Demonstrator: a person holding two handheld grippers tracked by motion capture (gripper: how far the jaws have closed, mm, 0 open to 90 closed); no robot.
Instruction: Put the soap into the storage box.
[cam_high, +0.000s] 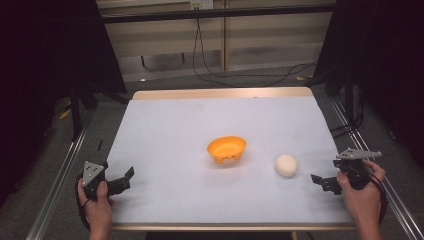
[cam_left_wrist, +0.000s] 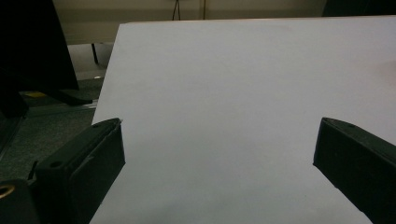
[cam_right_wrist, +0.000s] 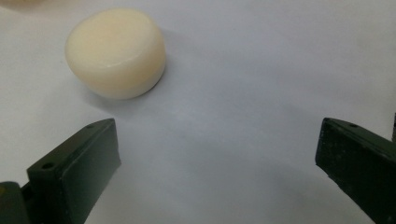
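A cream-white round puck (cam_high: 286, 165) lies on the white table cover (cam_high: 190, 125), right of centre. An orange bowl (cam_high: 227, 149) stands near the middle. My right gripper (cam_high: 320, 182) is near the front right, a short way right of the puck, with its jaws wide apart and nothing between them. In the right gripper view the puck (cam_right_wrist: 116, 52) sits ahead and to the left of the right gripper (cam_right_wrist: 217, 144), untouched. My left gripper (cam_high: 125, 179) rests at the front left, open and holding nothing; in its own view the left gripper (cam_left_wrist: 219, 144) faces bare cover.
The table has a wooden rim (cam_high: 222, 93) at the far edge. Metal rails (cam_high: 60, 175) run along both sides, dark curtains stand at left and right, and cables (cam_high: 215, 75) lie on the floor beyond.
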